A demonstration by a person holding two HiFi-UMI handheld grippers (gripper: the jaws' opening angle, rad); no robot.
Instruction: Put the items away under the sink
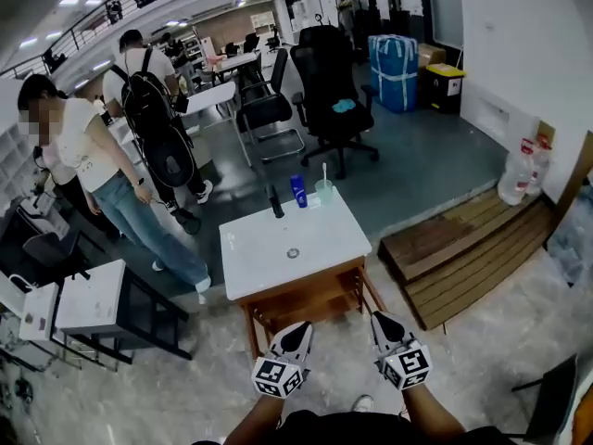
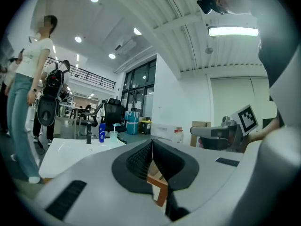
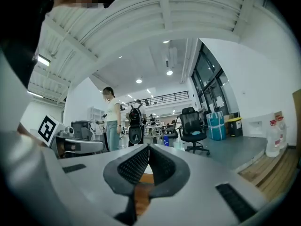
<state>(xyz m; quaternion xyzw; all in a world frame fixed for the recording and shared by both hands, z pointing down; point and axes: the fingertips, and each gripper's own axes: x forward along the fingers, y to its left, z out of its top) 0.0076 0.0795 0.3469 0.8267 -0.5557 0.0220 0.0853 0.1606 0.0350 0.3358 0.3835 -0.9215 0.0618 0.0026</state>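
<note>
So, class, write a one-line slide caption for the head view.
Closed and empty, left gripper and right gripper face a white sink counter bearing a blue bottle and cup.

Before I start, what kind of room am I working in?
Probably an open-plan office or lab, not a home kitchen: a black office chair, work desks, and a free-standing sink unit on a wooden frame.

No legible text for you in any view. Blue bottle (image 1: 297,191) on the desk (image 1: 310,237): print too small to read. Red labels on the jugs (image 1: 515,178): blurred. Your marker cubes (image 1: 278,375) show black-and-white squares only, no characters.
</note>
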